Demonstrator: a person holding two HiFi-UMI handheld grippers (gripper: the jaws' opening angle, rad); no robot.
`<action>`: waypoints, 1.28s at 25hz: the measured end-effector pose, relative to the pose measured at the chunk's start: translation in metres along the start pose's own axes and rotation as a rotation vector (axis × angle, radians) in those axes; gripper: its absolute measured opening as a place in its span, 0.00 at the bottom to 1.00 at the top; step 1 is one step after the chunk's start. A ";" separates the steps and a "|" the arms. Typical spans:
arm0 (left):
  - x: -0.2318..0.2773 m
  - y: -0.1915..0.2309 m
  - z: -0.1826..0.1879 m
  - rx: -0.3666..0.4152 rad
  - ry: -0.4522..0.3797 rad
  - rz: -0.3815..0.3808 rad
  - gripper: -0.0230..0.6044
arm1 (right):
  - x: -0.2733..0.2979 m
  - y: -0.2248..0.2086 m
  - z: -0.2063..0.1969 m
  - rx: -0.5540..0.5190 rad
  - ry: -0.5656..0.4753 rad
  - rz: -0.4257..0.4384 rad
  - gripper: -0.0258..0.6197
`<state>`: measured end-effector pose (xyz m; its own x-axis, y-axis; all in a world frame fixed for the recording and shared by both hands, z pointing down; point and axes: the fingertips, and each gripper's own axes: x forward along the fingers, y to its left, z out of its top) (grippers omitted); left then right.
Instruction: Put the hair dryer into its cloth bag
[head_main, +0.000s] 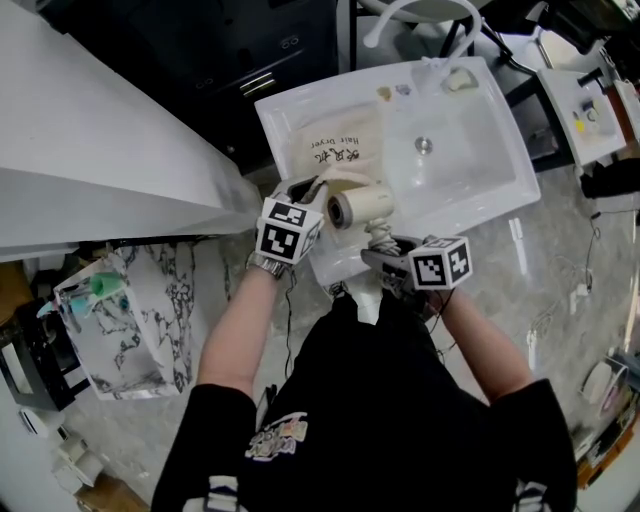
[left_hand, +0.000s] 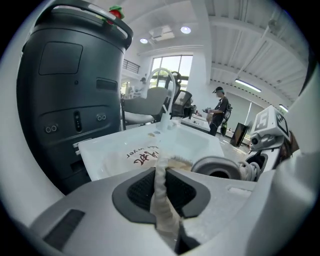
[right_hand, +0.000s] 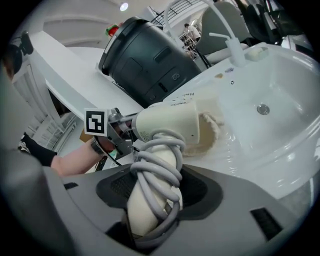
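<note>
The left gripper pinched the cloth bag's rim. The right gripper clamped the hair dryer's cord-wrapped handle, the barrel just beyond it at the mouth, apparently not yet inside.

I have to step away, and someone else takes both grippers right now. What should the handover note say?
Left gripper: shut on the rim of the cloth bag, holding its mouth up.
Right gripper: shut on the handle of the hair dryer, with the cord wound round it.
Where: the bag lies on the counter beside the sink basin; the dryer's body is at the bag's mouth.
Done: both grips made.
Left: slide the dryer in; it is not inside yet.
</note>
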<state>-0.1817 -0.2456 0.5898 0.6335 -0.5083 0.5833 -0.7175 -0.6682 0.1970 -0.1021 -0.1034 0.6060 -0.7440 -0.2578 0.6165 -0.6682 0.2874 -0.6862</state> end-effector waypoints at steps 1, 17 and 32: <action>0.000 0.000 0.000 -0.007 -0.004 -0.003 0.11 | 0.003 0.000 -0.001 0.003 0.016 0.000 0.41; -0.009 -0.009 0.007 0.014 -0.008 -0.023 0.11 | 0.050 -0.025 0.017 0.141 0.125 -0.056 0.41; -0.012 -0.006 0.004 -0.025 0.012 -0.056 0.11 | 0.100 -0.046 0.088 0.177 -0.008 -0.112 0.41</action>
<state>-0.1841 -0.2374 0.5784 0.6693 -0.4644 0.5800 -0.6885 -0.6811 0.2493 -0.1460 -0.2238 0.6648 -0.6646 -0.2863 0.6902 -0.7359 0.0906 -0.6711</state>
